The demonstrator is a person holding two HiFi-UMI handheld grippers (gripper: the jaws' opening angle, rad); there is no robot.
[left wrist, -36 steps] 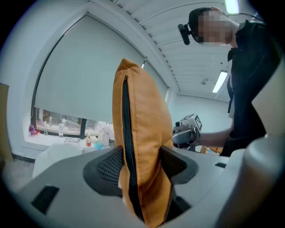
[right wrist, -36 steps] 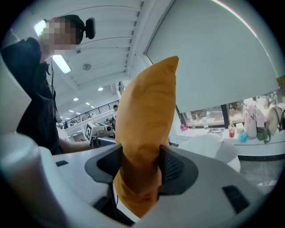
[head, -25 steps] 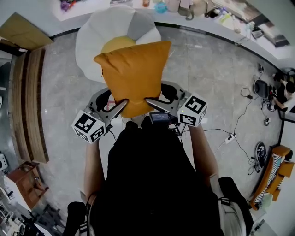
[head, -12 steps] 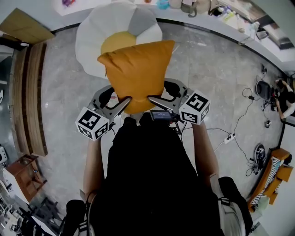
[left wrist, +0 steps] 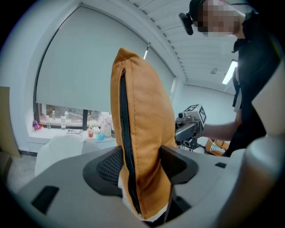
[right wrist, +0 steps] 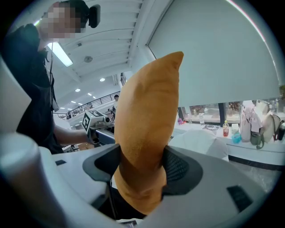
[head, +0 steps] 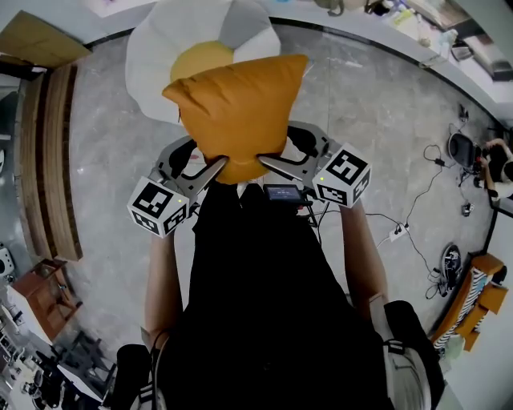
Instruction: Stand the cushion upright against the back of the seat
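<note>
An orange cushion [head: 236, 108] hangs in the air in front of me, held by its lower edge between both grippers. My left gripper [head: 210, 170] is shut on its zipper side [left wrist: 142, 133]. My right gripper [head: 268, 164] is shut on the opposite lower corner [right wrist: 147, 124], with the fabric bunched between its pads. Beyond the cushion stands the seat [head: 168, 48], a white flower-shaped floor chair with a yellow centre and one grey petal. The cushion hides part of the yellow centre. The seat also shows low behind the jaws, as a white chair [left wrist: 62, 149] on one side and a white chair [right wrist: 200, 140] on the other.
A wooden slatted bench [head: 48, 160] runs along the left. A counter [head: 385, 12] with bottles lies past the seat. Cables [head: 417, 232] trail on the grey floor at right, near a person [head: 497, 164] and an orange striped chair [head: 477, 296]. A brown stool [head: 44, 296] stands lower left.
Both grippers have carried the cushion forward toward the seat, and it now covers more of the yellow centre. Both grips have held.
</note>
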